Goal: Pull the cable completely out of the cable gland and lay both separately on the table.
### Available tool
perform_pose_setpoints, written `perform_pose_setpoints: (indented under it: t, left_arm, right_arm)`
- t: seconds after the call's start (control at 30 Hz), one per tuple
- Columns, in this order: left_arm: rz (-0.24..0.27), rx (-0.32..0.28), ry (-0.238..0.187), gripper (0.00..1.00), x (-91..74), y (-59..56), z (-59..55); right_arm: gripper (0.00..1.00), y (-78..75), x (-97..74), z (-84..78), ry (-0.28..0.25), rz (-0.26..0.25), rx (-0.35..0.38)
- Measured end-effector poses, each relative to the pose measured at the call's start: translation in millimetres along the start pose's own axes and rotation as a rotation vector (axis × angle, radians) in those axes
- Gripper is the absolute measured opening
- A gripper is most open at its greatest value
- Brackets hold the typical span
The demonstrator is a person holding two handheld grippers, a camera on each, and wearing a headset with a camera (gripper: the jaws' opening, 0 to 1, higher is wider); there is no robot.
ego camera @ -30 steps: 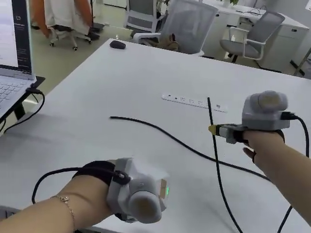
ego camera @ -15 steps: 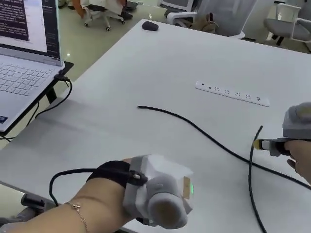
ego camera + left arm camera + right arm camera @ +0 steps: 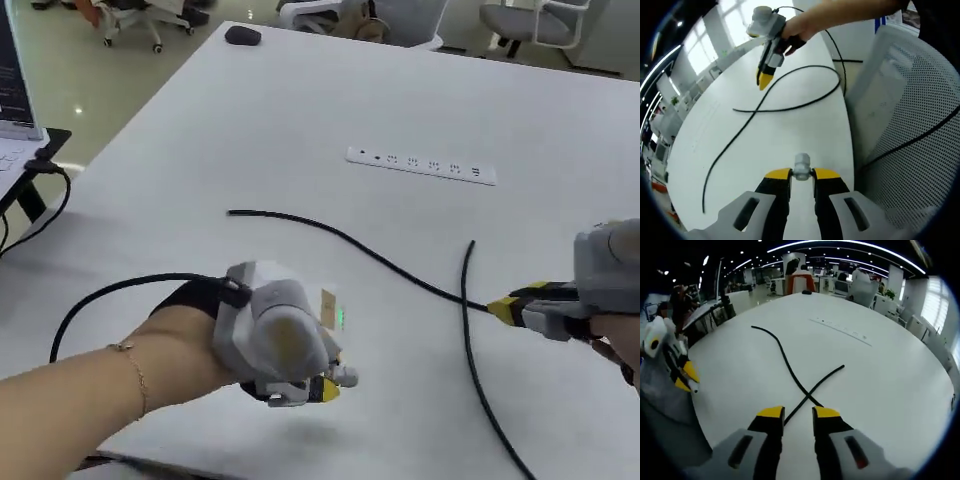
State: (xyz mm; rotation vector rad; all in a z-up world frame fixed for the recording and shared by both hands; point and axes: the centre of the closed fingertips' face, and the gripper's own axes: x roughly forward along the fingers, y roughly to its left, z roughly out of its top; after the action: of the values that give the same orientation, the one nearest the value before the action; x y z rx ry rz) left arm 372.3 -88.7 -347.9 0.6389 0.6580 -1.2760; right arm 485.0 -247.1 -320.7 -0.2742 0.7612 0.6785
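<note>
Tabletop [image 3: 300,110]: white and wide, carrying every item below. The near half is the working area.

Cable [image 3: 345,240]: black, lying flat on the tabletop from left of the middle toward the near right edge.
- It crosses a second black run just ahead of the right gripper, and the two are probably one cable looped back.
- One free end rests left of the middle and another points toward the far edge, stopping short of the power strip.
- No fitting sits on any visible stretch, so I judge it drawn fully out and already laid down.

Power strip [image 3: 420,165]: white and flat, toward the far edge. It is well apart from the work and plays no part in the task.

Left gripper [image 3: 802,174]: over the near edge of the tabletop and apparently lifted off it.
- The jaws are clenched on the cable gland.
- It is held clear of the cable, likely so the two parts end up in separate spots.

Right gripper [image 3: 798,414]: low over the near right part of the tabletop.
- The jaws are parted, with a gap wider than the strand that runs in between them.
- Nothing looks pinched — it reads as a release, with the cable resting under its own weight.

Cable gland [image 3: 802,164]: a small pale grey fitting nipped between the yellow tips of the left gripper, well apart from the cable.
- It is not yet set down.
- Judged remaining step — place it on bare surface near the near edge.
</note>
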Motion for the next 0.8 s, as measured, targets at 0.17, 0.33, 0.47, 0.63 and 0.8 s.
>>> perform_pose_setpoints:
  t: [0.17, 0.33, 0.47, 0.63, 0.8]
  left_arm:
    - [-0.016, -0.011, 0.008, 0.18, 24.9, 14.5, -12.9]
    - [-0.061, -0.001, 0.023, 0.18, 44.4, 13.8, -24.2]
    - [-0.048, 0.030, 0.053, 0.18, 49.1, 17.7, -30.1]
    - [-0.035, 0.044, 0.092, 0.25, 47.4, 20.3, -38.0]
    - [-0.006, 0.003, 0.078, 0.30, 15.9, 22.0, -34.7]
  right_arm:
    - [0.22, 13.8, -44.3, -12.2, -0.040, -0.034, -0.006]
    - [0.23, 22.7, -76.0, -35.3, -0.019, -0.065, -0.014]
    - [0.22, 23.4, -94.6, -46.4, -0.023, -0.097, 0.005]
    - [0.21, 28.3, -103.9, -55.2, -0.002, -0.121, 0.025]
    - [0.22, 36.1, -105.5, -58.8, 0.035, -0.114, 0.000]
